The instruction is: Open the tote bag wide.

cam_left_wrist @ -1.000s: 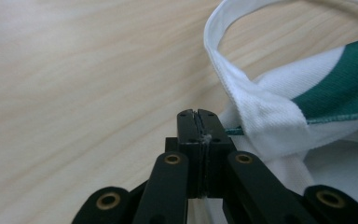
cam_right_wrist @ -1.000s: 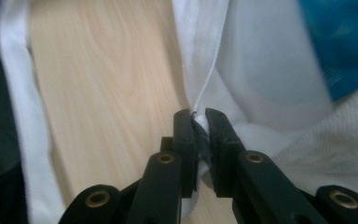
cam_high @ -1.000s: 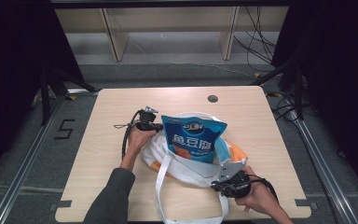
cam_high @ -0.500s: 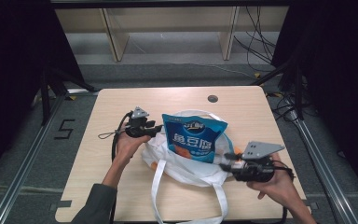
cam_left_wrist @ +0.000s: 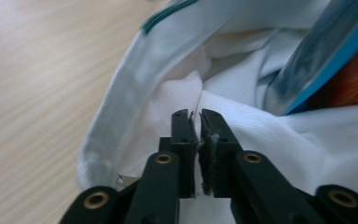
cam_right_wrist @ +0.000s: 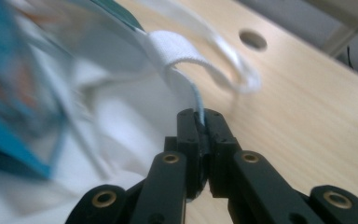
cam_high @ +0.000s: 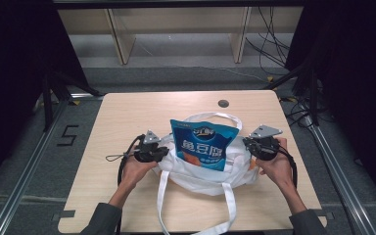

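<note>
In the high view a white tote bag (cam_high: 203, 171) lies on the wooden table (cam_high: 127, 117), a little toward six o'clock from the table's middle, with a blue snack packet (cam_high: 203, 143) standing up out of its mouth. The left gripper (cam_high: 160, 153) sits at the bag's nine o'clock edge and the right gripper (cam_high: 247, 143) at its three o'clock edge, each held in a hand that comes in from six o'clock. In the left gripper view the two black jaws stand almost together, pinching a fold of the bag's white cloth (cam_left_wrist: 200, 100) between their tips; the bag's rim band runs off toward eleven o'clock, and the blue edge of the packet (cam_left_wrist: 326, 51) shows at two o'clock with something orange just behind it. In the right gripper view the jaws are likewise closed tight on the thin edge of the bag's rim (cam_right_wrist: 196, 105), which rises from between the tips toward twelve o'clock; a white handle strap (cam_right_wrist: 223, 60) loops away beyond it toward one o'clock, and the blurred blue packet (cam_right_wrist: 9, 116) lies at nine o'clock. One handle (cam_high: 225, 117) arches over the table at the bag's twelve o'clock side; the other (cam_high: 230, 205) trails to the table's six o'clock edge. A small round hole (cam_high: 223, 104) in the tabletop lies at twelve o'clock from the bag, apart from it.
</note>
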Demonstrator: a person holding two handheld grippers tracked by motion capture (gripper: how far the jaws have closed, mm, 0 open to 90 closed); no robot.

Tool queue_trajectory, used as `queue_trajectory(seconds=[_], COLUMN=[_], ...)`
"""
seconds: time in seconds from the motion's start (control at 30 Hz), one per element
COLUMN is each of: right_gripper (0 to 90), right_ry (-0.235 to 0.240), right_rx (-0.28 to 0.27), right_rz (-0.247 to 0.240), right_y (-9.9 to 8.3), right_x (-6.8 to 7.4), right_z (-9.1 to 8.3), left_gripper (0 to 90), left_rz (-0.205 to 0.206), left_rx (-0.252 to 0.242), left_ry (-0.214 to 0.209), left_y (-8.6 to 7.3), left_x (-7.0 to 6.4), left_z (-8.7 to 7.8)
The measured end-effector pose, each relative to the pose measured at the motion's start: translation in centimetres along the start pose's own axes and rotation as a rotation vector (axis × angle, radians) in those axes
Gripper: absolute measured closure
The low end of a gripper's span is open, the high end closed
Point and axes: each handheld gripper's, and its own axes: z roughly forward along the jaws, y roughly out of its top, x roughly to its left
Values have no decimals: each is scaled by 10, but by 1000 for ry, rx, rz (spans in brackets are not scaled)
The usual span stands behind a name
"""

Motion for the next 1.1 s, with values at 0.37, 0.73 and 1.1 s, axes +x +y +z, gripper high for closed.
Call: queue_trajectory(seconds=[0.37,0.73,1.1], right_gripper=[867,851,648], right_ry=[45,54,18], right_rx=[89,41,-71], right_rz=[106,83,100], right_y=[-32,-20,8], right_x=[-16,-31,-30], right_z=[49,63,20], left_gripper=[890,782,782], left_rz=[61,44,31], left_rx=[51,-17,-43], left_ry=[33,30,-35], left_y=[-4,14,13], left_x=[-7,-10,-22], left_z=[22,-4,-14])
